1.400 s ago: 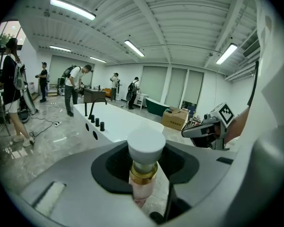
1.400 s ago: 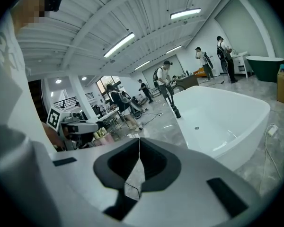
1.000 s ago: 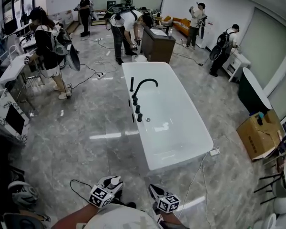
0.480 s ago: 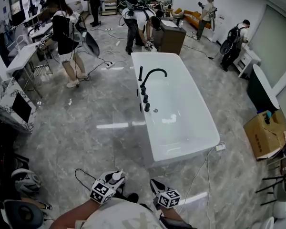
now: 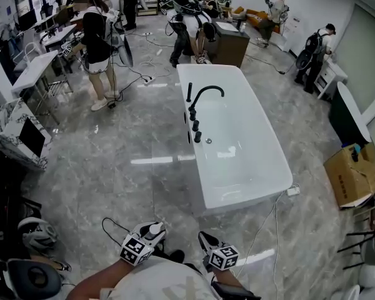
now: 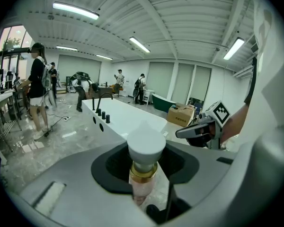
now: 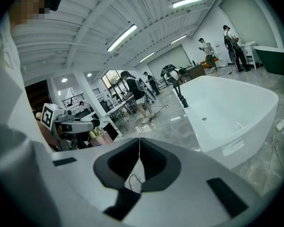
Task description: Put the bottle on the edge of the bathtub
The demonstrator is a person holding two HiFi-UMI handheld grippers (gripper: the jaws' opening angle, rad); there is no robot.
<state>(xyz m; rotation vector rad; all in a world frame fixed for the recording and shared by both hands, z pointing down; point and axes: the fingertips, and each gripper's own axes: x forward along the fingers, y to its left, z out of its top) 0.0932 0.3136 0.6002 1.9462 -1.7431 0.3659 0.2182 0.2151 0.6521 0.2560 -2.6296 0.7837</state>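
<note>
My left gripper [image 5: 152, 232] is shut on a bottle [image 6: 145, 149] with a white cap, a gold collar and a pale pink body, which stands upright between the dark pads. In the head view the cap [image 5: 154, 229] pokes out at the bottom, left of centre. My right gripper [image 5: 205, 238] hangs beside it, its jaws closed tip to tip with nothing in them [image 7: 139, 140]. The white bathtub [image 5: 207, 192] stands on the floor ahead of both grippers, a black faucet [image 5: 204, 96] on its left rim. Its near end lies well beyond the grippers.
Grey marble floor surrounds the tub. A white cable [image 5: 265, 224] trails from a socket by the tub's near right corner. A cardboard box [image 5: 352, 175] sits at the right, a helmet [image 5: 37, 230] at the left. Several people stand at the far end of the room.
In the head view the bathtub has slid right and a little lower in the picture. Both grippers stay at the bottom edge, the bottle still in the left one.
</note>
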